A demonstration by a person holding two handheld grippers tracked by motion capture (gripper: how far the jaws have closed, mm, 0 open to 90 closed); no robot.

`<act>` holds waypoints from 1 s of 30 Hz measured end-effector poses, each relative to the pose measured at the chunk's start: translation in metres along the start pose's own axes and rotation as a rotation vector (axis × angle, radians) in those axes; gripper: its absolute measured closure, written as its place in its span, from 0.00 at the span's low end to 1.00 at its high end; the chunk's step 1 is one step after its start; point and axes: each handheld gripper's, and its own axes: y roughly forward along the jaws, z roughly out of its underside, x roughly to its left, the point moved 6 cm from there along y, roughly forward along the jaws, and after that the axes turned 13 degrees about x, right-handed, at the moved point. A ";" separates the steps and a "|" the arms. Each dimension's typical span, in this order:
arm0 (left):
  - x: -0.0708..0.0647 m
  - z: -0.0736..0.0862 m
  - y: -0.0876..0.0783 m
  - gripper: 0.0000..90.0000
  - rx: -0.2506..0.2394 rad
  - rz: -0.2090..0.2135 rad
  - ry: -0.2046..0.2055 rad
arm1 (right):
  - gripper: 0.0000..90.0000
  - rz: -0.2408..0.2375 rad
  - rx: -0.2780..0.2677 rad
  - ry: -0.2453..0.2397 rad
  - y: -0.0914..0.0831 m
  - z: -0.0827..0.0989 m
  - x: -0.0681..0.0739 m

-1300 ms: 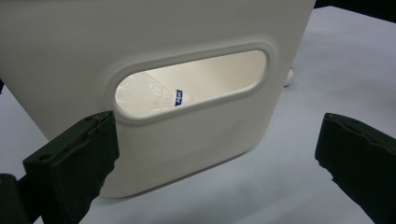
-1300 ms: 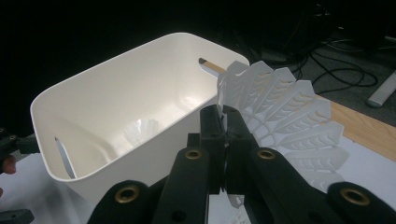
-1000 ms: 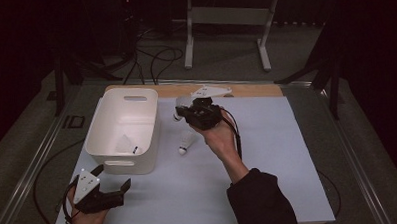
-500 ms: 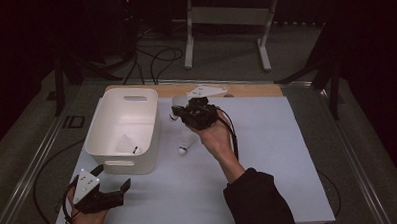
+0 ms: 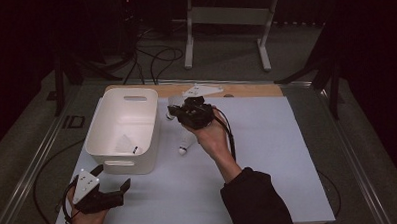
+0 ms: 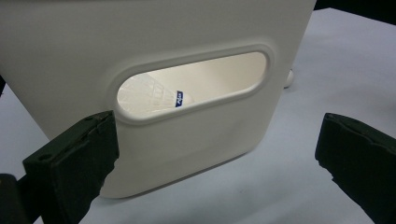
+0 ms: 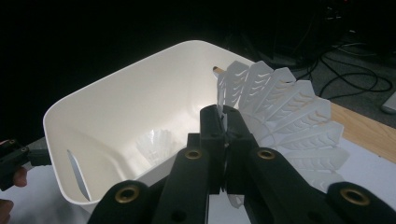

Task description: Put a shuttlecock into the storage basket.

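White feathers of a shuttlecock (image 7: 285,116) are pinched between the pressed-together jaws of the right hand-held gripper (image 7: 224,135), which holds it in the air just beside the rim of the white bin (image 5: 107,145) on the desk (image 5: 268,154). Another shuttlecock (image 7: 156,142) lies inside the bin, and a third (image 5: 183,146) lies on the desk just right of the bin. Near the bin's front wall, the left hand-held gripper (image 5: 111,187) has its jaws spread wide, gripping nothing
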 end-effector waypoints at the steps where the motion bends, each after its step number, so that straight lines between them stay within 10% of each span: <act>1: 0.000 0.000 0.000 0.00 0.000 0.000 0.000 | 0.99 0.000 -0.001 0.000 0.000 0.000 0.000; 30: 0.000 0.000 0.000 0.00 -0.002 0.000 -0.002 | 0.99 -0.023 -0.016 0.012 0.009 -0.011 0.005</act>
